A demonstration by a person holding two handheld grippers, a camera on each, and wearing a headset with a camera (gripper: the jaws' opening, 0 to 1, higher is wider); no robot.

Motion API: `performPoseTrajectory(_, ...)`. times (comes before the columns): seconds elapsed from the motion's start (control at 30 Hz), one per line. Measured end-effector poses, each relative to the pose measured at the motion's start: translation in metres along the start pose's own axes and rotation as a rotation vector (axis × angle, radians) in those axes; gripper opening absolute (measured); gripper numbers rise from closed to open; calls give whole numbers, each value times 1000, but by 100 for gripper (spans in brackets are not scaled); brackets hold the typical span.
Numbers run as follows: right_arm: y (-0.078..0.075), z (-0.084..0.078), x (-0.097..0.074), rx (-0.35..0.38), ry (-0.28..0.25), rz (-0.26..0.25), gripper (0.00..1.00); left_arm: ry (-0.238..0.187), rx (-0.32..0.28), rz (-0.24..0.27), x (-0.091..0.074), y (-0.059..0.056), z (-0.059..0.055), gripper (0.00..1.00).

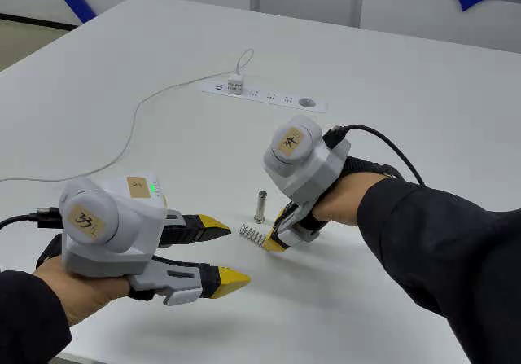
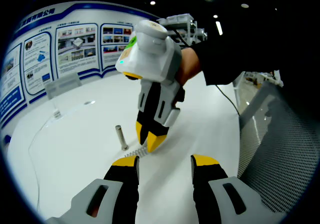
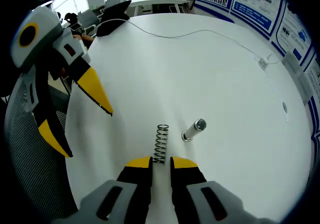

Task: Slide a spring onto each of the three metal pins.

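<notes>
The person is picking up the first part: a small silver coil spring (image 1: 252, 234) is lying flat on the white worktop (image 1: 391, 95), toward its near edge. The grey right tool (image 1: 275, 240) with yellow tips is reaching down onto the end of the spring that faces away from the left tool. In the right gripper view its jaws are sitting narrowed around that end with hardly any gap, though I cannot tell whether they are already pinching it. One short grey metal pin (image 1: 260, 206) is standing upright just beyond the spring, apart from it and bare. The matching left tool (image 1: 222, 252) is hovering nearer the front edge, jaws spread wide and holding nothing. Judging from this, the next move is calling for a firm pinch, a lift, turning the spring upright and lining its open end over the pin top. A white power strip (image 1: 264, 95) is lying farther back toward the far edge. Tan round stickers (image 1: 290, 142) on both tools are carrying hand-written marks that I am not reading reliably. The wall posters (image 2: 75, 46) are showing print too small to make out.
</notes>
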State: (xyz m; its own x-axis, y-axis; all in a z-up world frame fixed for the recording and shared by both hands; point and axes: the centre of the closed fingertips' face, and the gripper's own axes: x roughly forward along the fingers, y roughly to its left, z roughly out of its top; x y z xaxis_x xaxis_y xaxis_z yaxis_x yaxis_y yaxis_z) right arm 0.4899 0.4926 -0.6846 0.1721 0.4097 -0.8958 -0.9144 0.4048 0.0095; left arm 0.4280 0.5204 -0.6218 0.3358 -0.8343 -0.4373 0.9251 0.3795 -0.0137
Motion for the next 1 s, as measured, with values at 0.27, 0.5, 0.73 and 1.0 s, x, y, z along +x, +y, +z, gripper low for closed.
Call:
performPoseTrajectory(0.27,1,-1,5,18,2,-5,14,0,0,0,0,0,0,42)
performPoseTrajectory(0.5,-2,-2,7,20,7,-11,12,0,-1,3,-1,0,0,42)
performPoseTrajectory(0.73,-1,-3,6,2,15,-14,12,2,1,5,-1,1,0,42)
performPoseTrajectory(1.0,2,-10,-6,-28,34,-2,11,19,17,-5,0,-1,-2,41)
